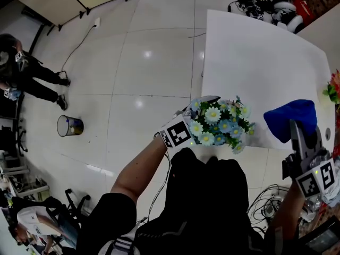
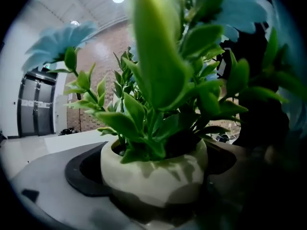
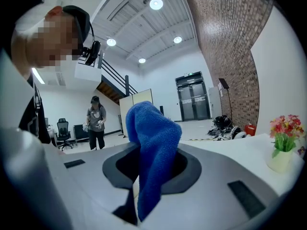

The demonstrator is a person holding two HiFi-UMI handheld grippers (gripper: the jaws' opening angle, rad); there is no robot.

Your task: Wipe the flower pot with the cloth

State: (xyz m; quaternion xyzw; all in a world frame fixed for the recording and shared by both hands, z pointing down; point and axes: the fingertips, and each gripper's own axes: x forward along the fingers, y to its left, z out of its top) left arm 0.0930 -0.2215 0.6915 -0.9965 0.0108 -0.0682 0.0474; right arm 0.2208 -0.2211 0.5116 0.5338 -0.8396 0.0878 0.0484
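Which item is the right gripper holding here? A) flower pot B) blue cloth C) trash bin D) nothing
B: the right gripper view shows the blue cloth clamped between the jaws of the right gripper; the flower pot is in the left gripper.

Table [image 1: 255,52]: open passage across middle and far edge. Near edge obstructed: flower pot [image 2: 153,176] at left corner, cloth [image 1: 291,118] towards right (narrow gap between). Second bouquet [image 1: 333,89] blocks right edge.

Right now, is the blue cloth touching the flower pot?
Apart. The head view shows bare white table between the cloth in the right claw and the flowers over the pot.
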